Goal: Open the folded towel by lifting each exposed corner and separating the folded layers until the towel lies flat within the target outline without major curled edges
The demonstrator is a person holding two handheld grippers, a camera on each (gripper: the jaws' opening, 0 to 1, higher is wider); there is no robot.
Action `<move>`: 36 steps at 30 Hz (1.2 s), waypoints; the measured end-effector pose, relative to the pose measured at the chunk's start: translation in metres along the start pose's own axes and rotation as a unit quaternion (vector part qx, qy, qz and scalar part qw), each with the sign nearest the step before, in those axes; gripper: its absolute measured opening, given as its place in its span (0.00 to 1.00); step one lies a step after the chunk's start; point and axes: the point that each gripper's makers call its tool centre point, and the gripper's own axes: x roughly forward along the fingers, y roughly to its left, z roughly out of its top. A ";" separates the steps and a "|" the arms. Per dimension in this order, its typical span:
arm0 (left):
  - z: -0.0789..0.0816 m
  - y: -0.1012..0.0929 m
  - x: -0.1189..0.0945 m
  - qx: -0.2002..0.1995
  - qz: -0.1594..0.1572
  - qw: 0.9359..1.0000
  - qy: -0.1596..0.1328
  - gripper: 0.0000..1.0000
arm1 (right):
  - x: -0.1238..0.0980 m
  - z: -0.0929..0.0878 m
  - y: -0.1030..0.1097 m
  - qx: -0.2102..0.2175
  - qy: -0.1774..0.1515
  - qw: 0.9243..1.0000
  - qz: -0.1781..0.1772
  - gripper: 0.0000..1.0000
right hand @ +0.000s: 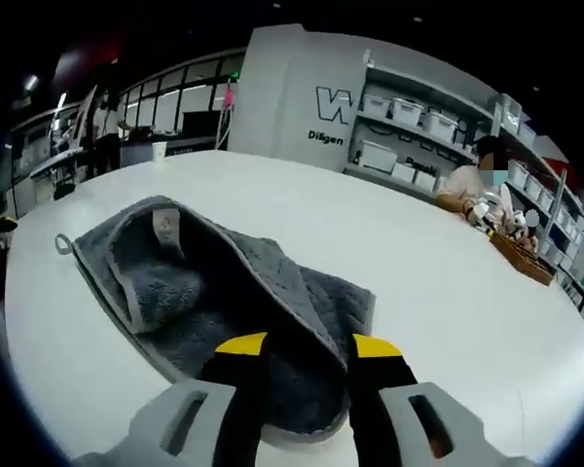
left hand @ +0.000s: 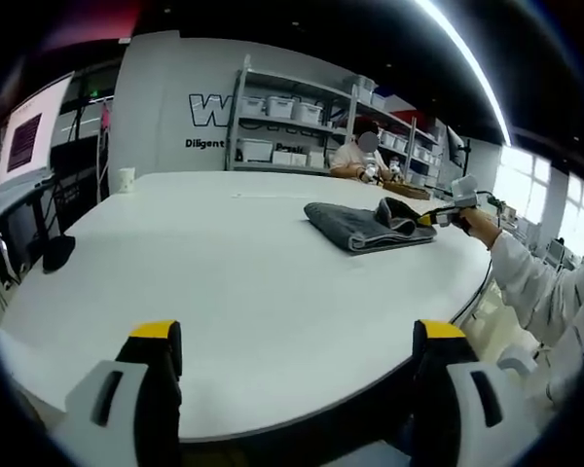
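A dark grey towel (left hand: 365, 229) lies folded on the white table (left hand: 224, 282), to the right of its middle. At the towel's right end its top layer is lifted into a hump. There my right gripper (left hand: 446, 214), held in a person's hand, grips it. In the right gripper view the towel (right hand: 165, 282) spreads ahead with its upper layer raised in a ridge and a small loop at its far left corner. My right gripper (right hand: 308, 348) is shut on that layer. My left gripper (left hand: 297, 333) stands open over the table's near edge, well short of the towel, with nothing in it.
A white cup (left hand: 127, 180) stands at the table's far left. Shelves with white boxes (left hand: 292, 112) line the back wall. A person (left hand: 355, 156) sits at the far side beside a wicker basket (right hand: 521, 258). A monitor (left hand: 24, 136) stands at the left.
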 end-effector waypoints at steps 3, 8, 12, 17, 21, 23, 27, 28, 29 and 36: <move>0.000 0.000 0.000 -0.002 0.001 1.000 -0.001 0.97 | 0.003 -0.001 -0.005 -0.005 -0.003 1.000 -0.004 0.10; 0.000 0.000 0.001 -0.003 -0.002 1.000 -0.001 0.98 | 0.004 -0.002 -0.008 -0.007 -0.004 1.000 -0.008 0.00; 0.000 -0.002 0.002 -0.003 -0.007 1.000 -0.002 0.99 | -0.004 0.010 0.001 0.010 -0.032 0.999 0.003 0.00; 0.001 -0.004 0.003 0.000 -0.014 1.000 -0.004 0.99 | -0.016 0.045 0.017 0.040 -0.085 0.995 0.034 0.00; 0.004 -0.005 0.002 0.001 -0.018 1.000 -0.010 0.99 | -0.026 0.074 0.028 0.056 -0.122 0.990 0.049 0.00; 0.005 -0.005 0.001 0.002 -0.019 1.000 -0.013 0.99 | -0.029 0.089 0.036 0.057 -0.135 0.988 0.056 0.00; 0.009 -0.006 0.000 0.001 -0.025 0.999 -0.024 0.99 | -0.028 0.117 0.052 0.055 -0.155 0.984 0.062 0.00; 0.010 -0.007 -0.001 0.000 -0.028 0.999 -0.027 0.99 | -0.027 0.123 0.056 0.056 -0.159 0.984 0.063 0.00; 0.011 -0.008 -0.002 0.001 -0.030 0.999 -0.029 0.99 | -0.025 0.128 0.062 0.055 -0.161 0.983 0.066 0.00; 0.018 -0.013 -0.005 0.007 -0.043 0.998 -0.051 0.99 | -0.002 0.141 0.118 0.014 -0.136 0.985 0.108 0.00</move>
